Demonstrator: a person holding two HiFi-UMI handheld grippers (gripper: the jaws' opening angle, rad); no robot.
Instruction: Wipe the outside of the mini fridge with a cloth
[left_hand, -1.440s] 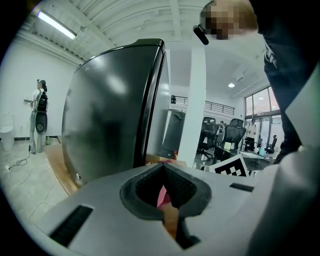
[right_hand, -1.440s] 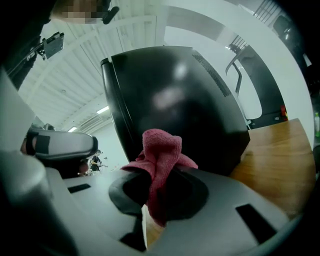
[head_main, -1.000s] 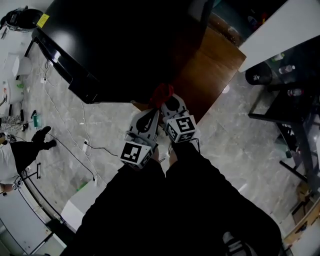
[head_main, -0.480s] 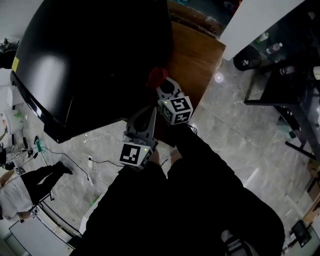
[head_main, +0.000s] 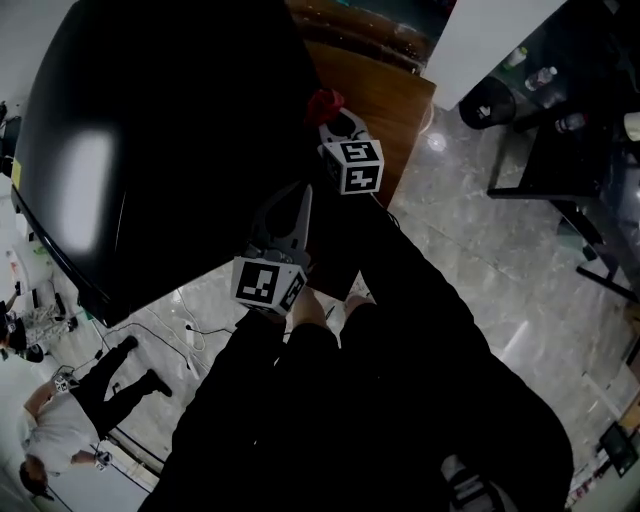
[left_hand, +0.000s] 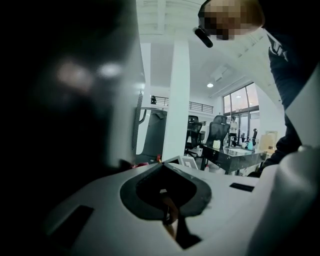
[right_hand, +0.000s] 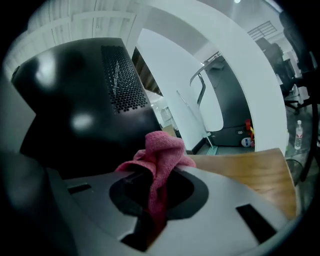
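The black mini fridge (head_main: 170, 150) fills the upper left of the head view and stands on a wooden base (head_main: 375, 100). My right gripper (head_main: 330, 118) is shut on a pink-red cloth (head_main: 322, 104), bunched at its tips against the fridge's right side. In the right gripper view the cloth (right_hand: 159, 156) sticks up from the closed jaws beside the fridge's dark wall and vent grille (right_hand: 122, 80). My left gripper (head_main: 296, 200) hangs lower, close to the fridge's side, jaws closed with nothing held. The fridge wall (left_hand: 65, 100) darkens the left of the left gripper view.
A grey tiled floor (head_main: 490, 260) lies to the right, with a black metal rack (head_main: 570, 150) and bottles at the far right. Cables run over the floor at lower left, where a person (head_main: 75, 420) in white and black lies or crouches.
My right gripper has carried the cloth up and away along the fridge's right side. The left gripper has risen slightly towards the fridge. The head view has shifted, and the fridge looks larger.
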